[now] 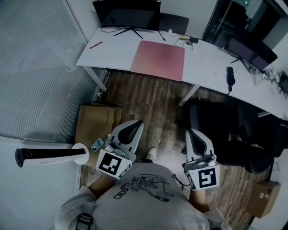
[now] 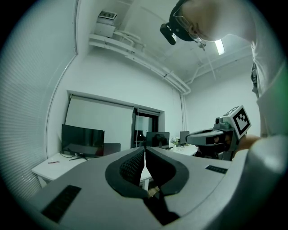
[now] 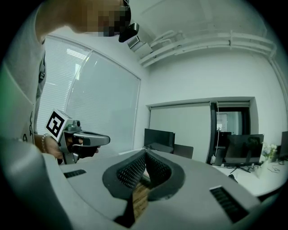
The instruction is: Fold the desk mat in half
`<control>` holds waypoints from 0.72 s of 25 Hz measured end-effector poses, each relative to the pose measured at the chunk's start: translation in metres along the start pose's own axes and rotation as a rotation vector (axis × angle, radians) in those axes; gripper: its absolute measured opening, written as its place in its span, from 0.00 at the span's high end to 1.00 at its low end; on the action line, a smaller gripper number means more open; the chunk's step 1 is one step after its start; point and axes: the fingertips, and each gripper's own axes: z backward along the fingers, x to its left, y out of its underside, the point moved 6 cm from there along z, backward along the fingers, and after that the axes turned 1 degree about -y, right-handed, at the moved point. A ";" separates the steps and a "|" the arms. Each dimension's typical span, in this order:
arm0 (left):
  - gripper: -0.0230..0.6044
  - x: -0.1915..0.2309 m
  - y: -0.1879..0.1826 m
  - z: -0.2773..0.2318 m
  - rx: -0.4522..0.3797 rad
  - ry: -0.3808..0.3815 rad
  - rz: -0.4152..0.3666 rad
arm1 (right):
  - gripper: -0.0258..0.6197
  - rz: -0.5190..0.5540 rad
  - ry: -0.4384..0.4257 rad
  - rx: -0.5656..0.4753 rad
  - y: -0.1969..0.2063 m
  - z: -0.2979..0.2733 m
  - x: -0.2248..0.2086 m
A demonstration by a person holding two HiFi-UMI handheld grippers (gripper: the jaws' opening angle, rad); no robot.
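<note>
Closest in, at the bottom of the head view, is the person's grey T-shirt (image 1: 139, 204) with a black line drawing on it, and just beyond it the two tools are held out side by side over the brown wooden floor (image 1: 157, 103). Both point toward the long white desk (image 1: 112, 51) but are well apart from it. The left tongs (image 1: 136, 122) are fully closed, their dark ribbed pads meeting at the tips with nothing between them (image 2: 145, 151). The right tongs (image 1: 192, 133) are likewise shut and empty (image 3: 146, 153). The pink rectangular desk mat (image 1: 158, 59) lies flat and unfolded on the desk, its near edge along the desk's front edge, in front of a black monitor (image 1: 127, 13) standing at the back. A thin red pen (image 1: 95, 45) lies on the desk to the mat's left. On the floor, a flat brown cardboard box (image 1: 95, 123) sits just left of the left tongs, and a black office chair (image 1: 245, 139) stands to the right.
</note>
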 end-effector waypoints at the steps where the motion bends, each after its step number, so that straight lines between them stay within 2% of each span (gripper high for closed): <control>1: 0.92 -0.001 0.001 -0.005 0.001 -0.004 0.000 | 0.95 0.002 -0.002 0.001 0.002 -0.001 -0.006; 6: 0.92 -0.001 0.005 -0.025 0.010 -0.025 0.015 | 0.95 0.002 0.009 0.013 0.007 -0.006 -0.037; 9: 0.92 0.002 0.008 -0.037 -0.003 -0.027 0.020 | 0.95 0.003 0.001 0.019 0.011 -0.014 -0.046; 12: 0.92 0.005 0.011 -0.049 0.019 -0.025 0.014 | 0.95 -0.004 -0.005 0.016 0.014 -0.023 -0.054; 18: 0.92 0.026 0.012 -0.081 0.019 -0.024 0.012 | 0.95 -0.006 -0.004 0.001 0.014 -0.052 -0.074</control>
